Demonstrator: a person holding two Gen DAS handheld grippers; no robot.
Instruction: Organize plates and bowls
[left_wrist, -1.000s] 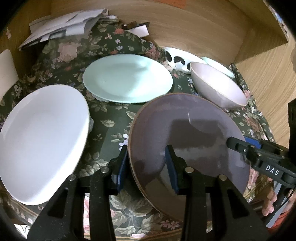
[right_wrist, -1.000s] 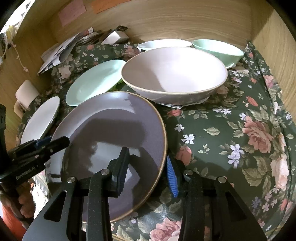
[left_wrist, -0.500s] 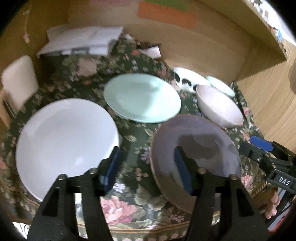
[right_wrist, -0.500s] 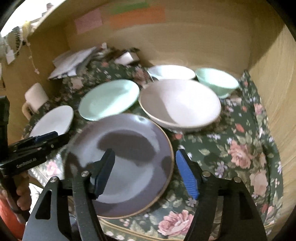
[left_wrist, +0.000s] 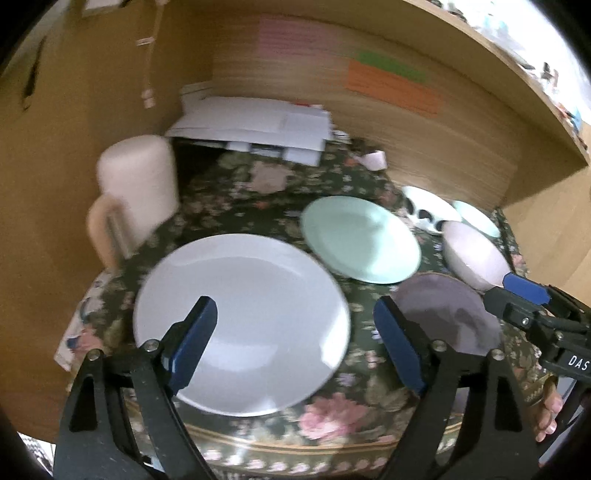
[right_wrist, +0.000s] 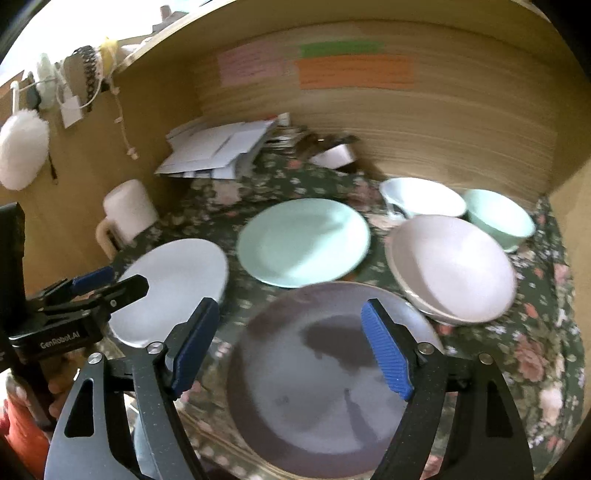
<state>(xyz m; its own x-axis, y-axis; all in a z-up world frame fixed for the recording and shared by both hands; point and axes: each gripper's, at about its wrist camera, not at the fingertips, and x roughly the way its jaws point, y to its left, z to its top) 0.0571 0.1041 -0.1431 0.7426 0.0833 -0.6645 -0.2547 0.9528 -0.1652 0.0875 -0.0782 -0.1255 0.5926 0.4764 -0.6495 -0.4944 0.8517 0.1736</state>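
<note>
Probably a home: floral tablecloth (right_wrist: 535, 332), wooden desk nook (right_wrist: 443, 122)

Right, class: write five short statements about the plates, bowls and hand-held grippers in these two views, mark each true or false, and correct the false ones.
1. The left hand-held gripper is open. True.
2. The right hand-held gripper clamps the purple plate. False: it is open and grips nothing.
3. The mint plate lies flat on the floral cloth. True.
4. The white plate is stacked on the mint plate. False: they lie side by side.
5. The pink bowl is upside down. False: it faces up.
</note>
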